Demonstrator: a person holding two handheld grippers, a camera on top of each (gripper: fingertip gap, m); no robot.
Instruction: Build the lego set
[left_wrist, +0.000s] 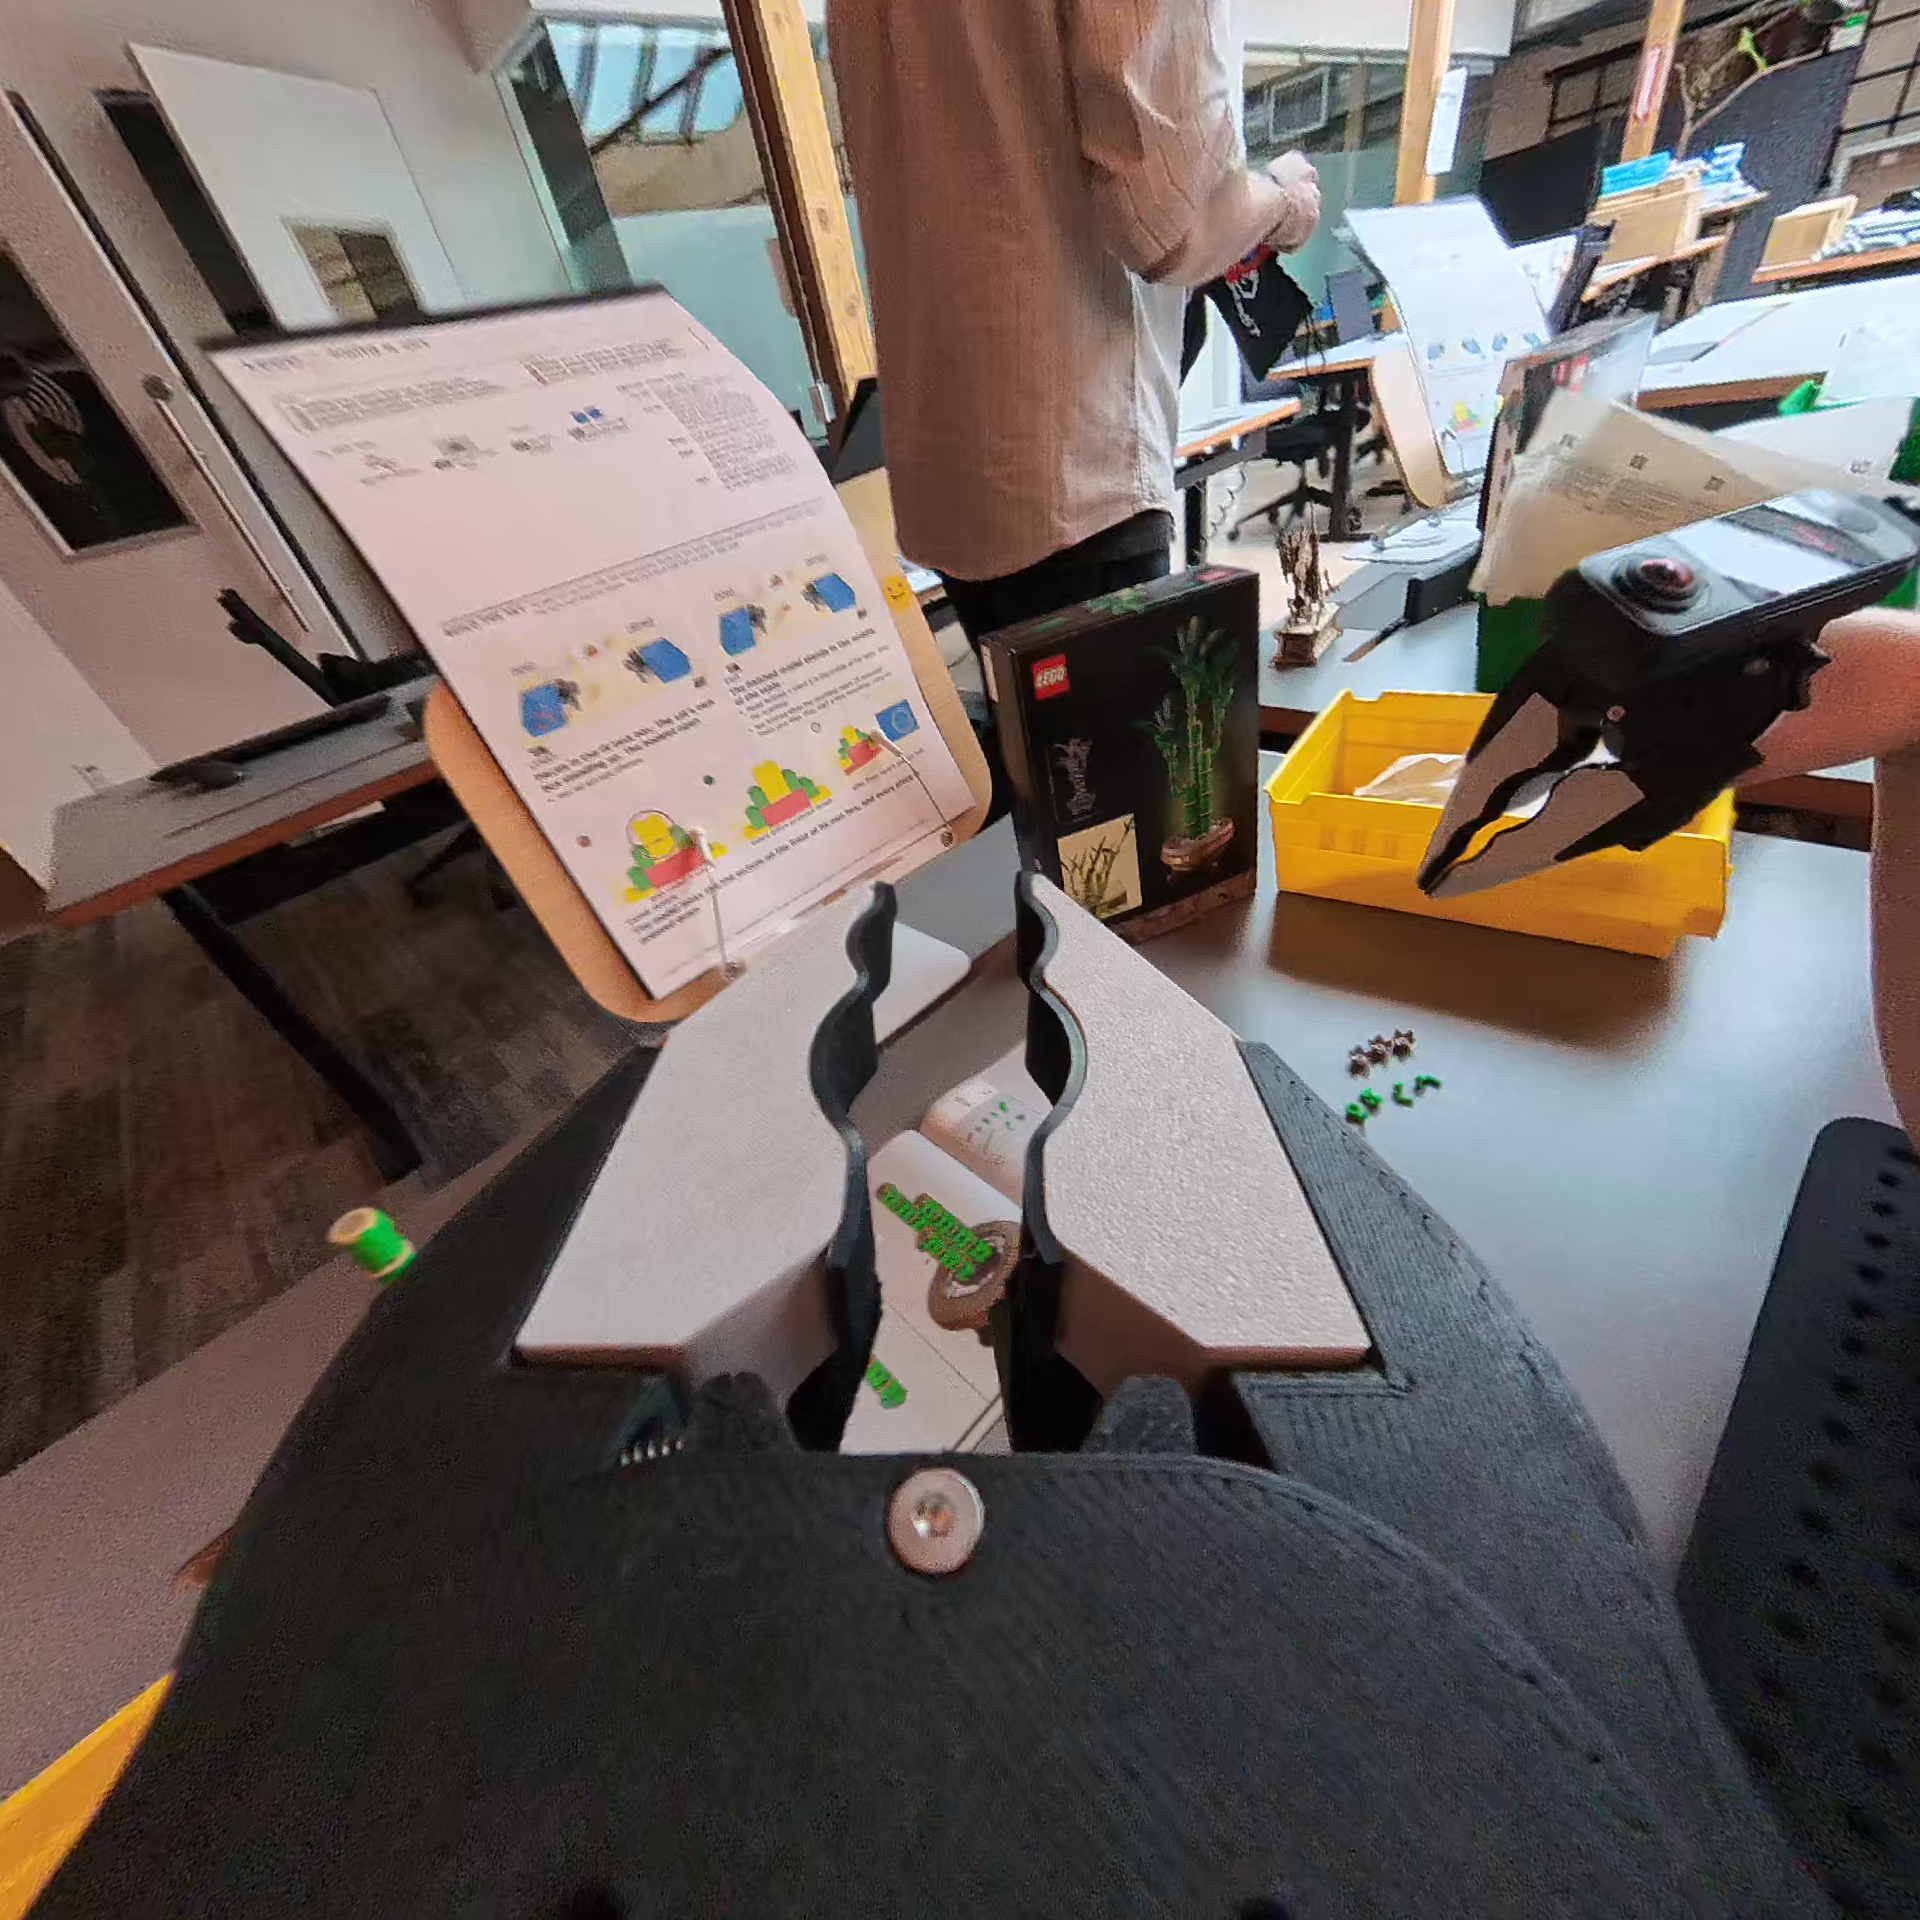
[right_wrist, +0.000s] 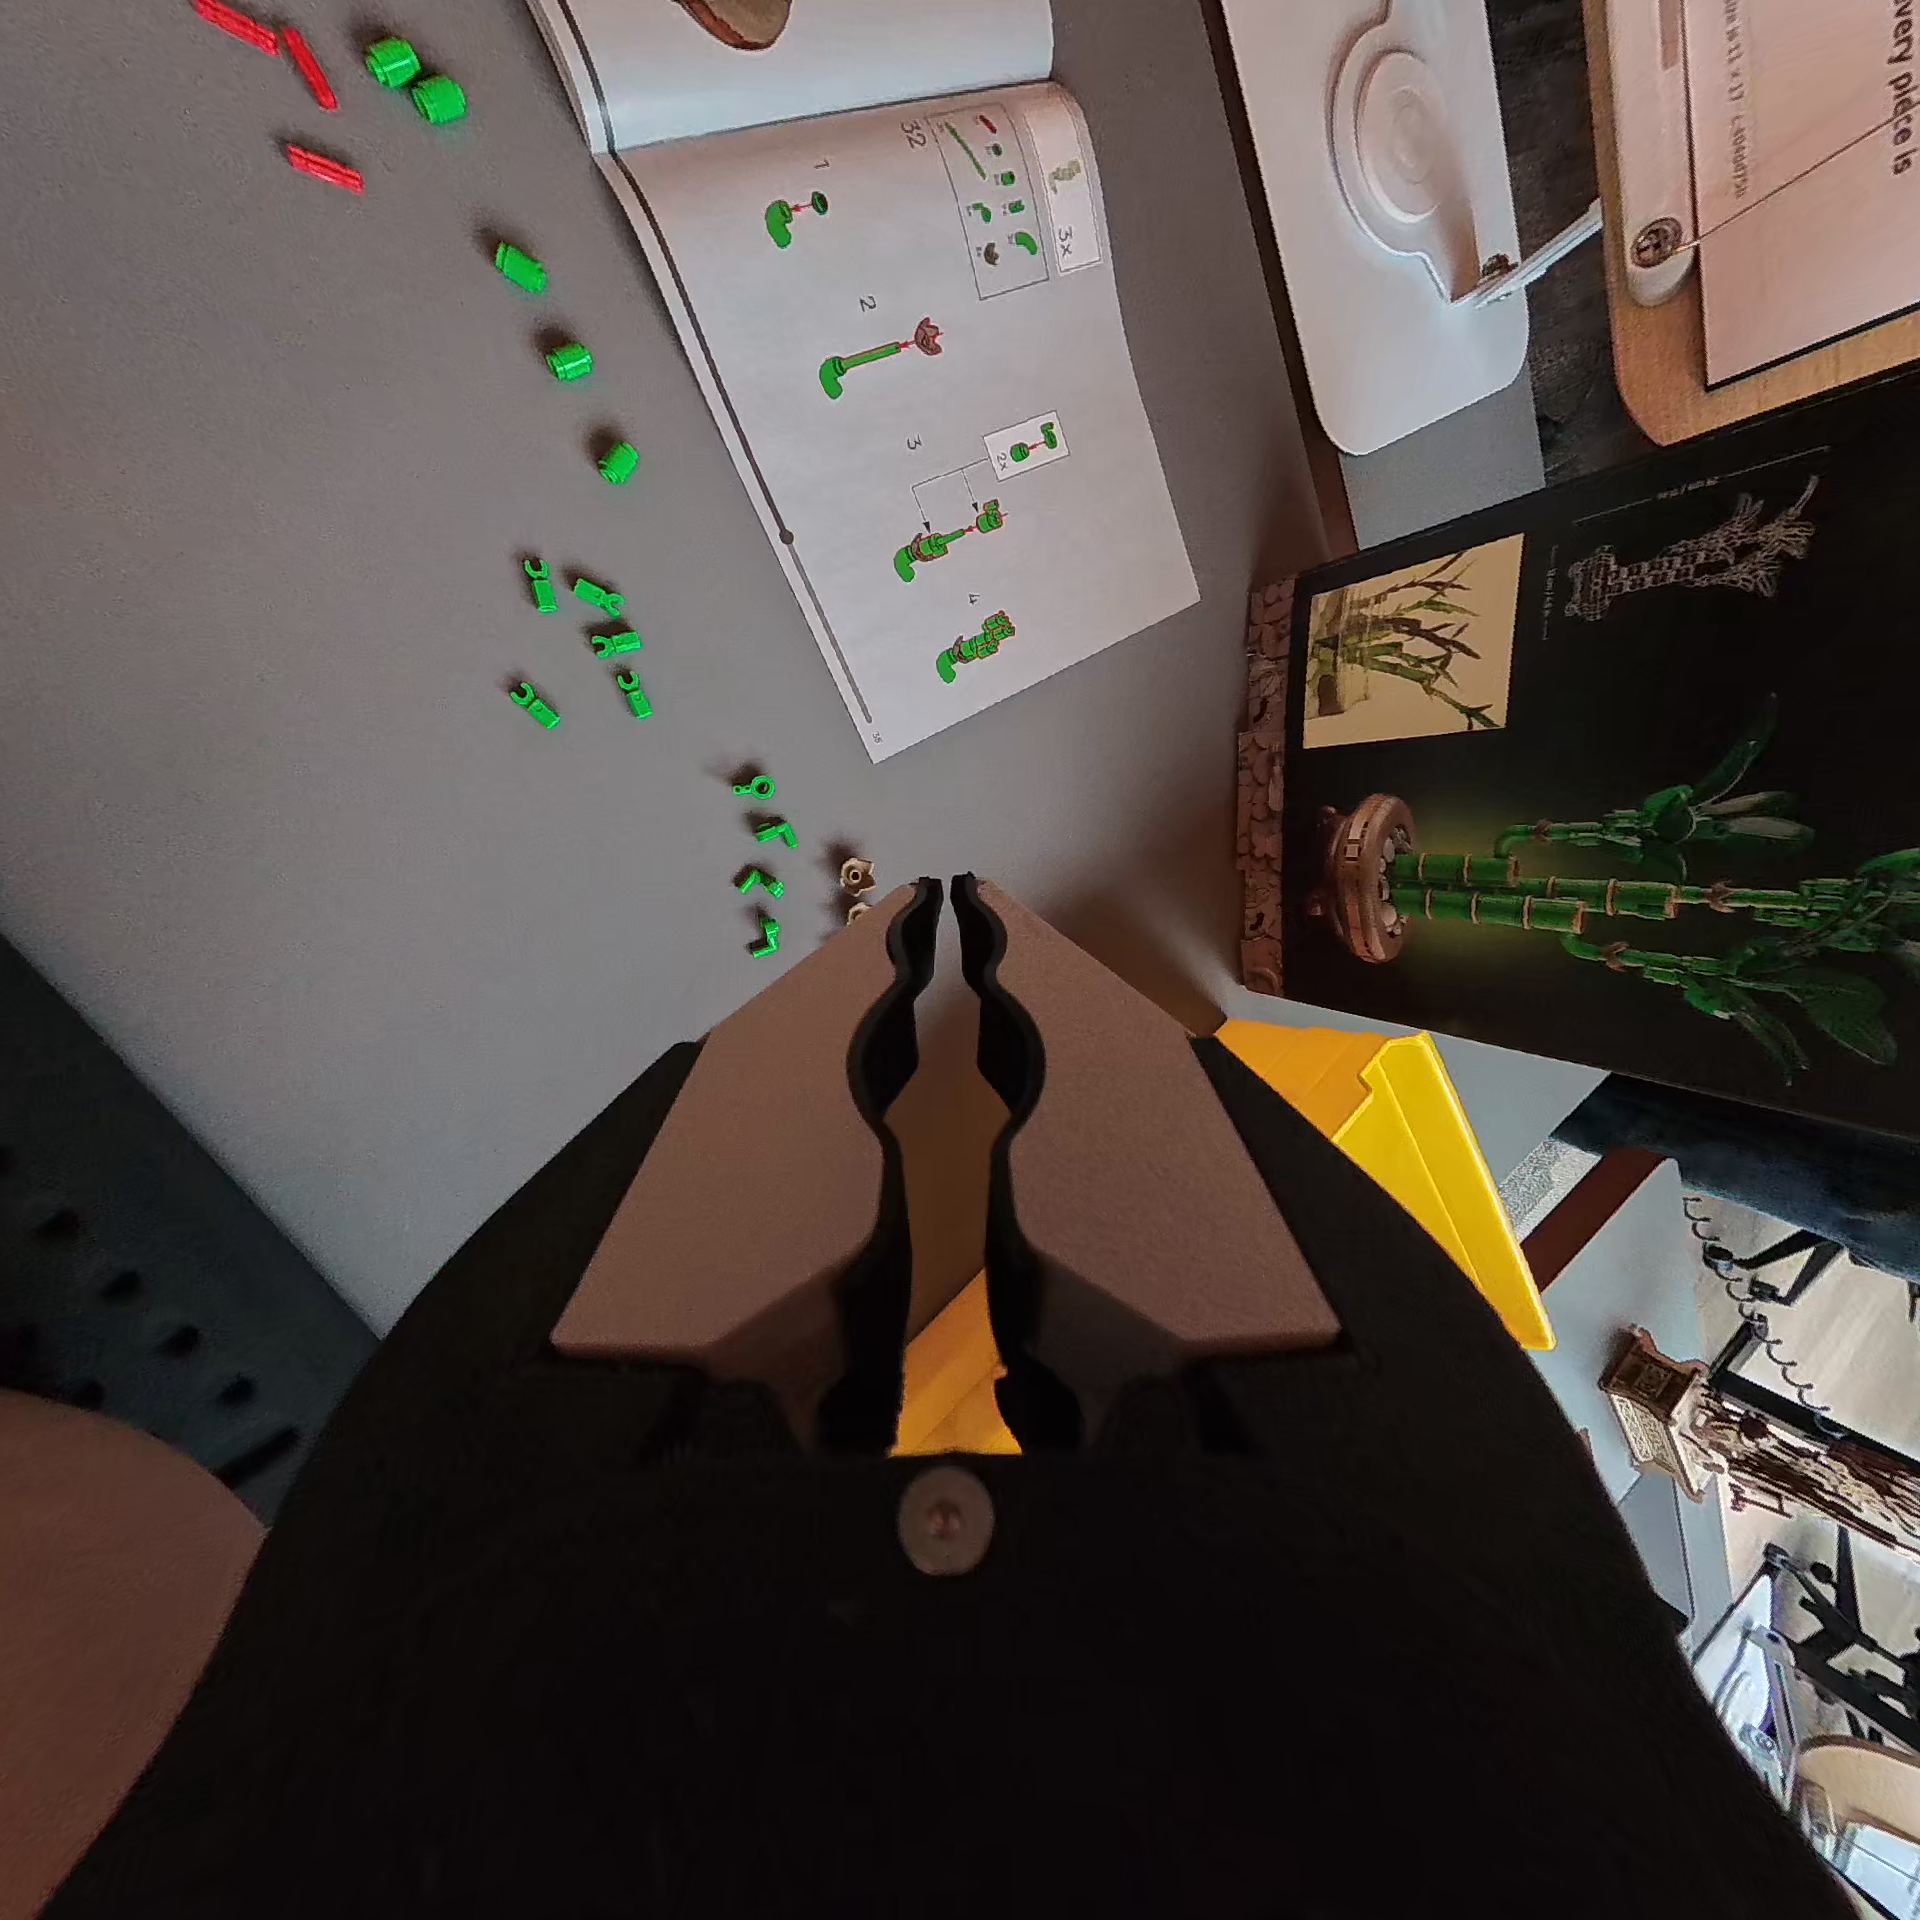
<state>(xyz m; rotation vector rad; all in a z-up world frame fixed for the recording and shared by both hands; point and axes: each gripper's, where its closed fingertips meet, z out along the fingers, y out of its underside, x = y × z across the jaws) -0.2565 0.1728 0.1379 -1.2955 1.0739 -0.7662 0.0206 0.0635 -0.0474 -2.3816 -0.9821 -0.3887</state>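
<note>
Small bright-green plastic lego pieces (right_wrist: 582, 634) lie loose on the grey table (right_wrist: 260, 623) beside the open white instruction booklet (right_wrist: 935, 416). We judge building barely begun: our right gripper (right_wrist: 945, 885), nearly closed and empty, hovers near tan studs (right_wrist: 854, 875); our left gripper (left_wrist: 951, 904) gapes empty. Next, pick one piece.

Open office: grey table (left_wrist: 1558, 1195), dark carpet floor (left_wrist: 187, 1091), timber posts (left_wrist: 810, 208), glass partitions (left_wrist: 665, 94), desks (left_wrist: 1766, 239) behind.
</note>
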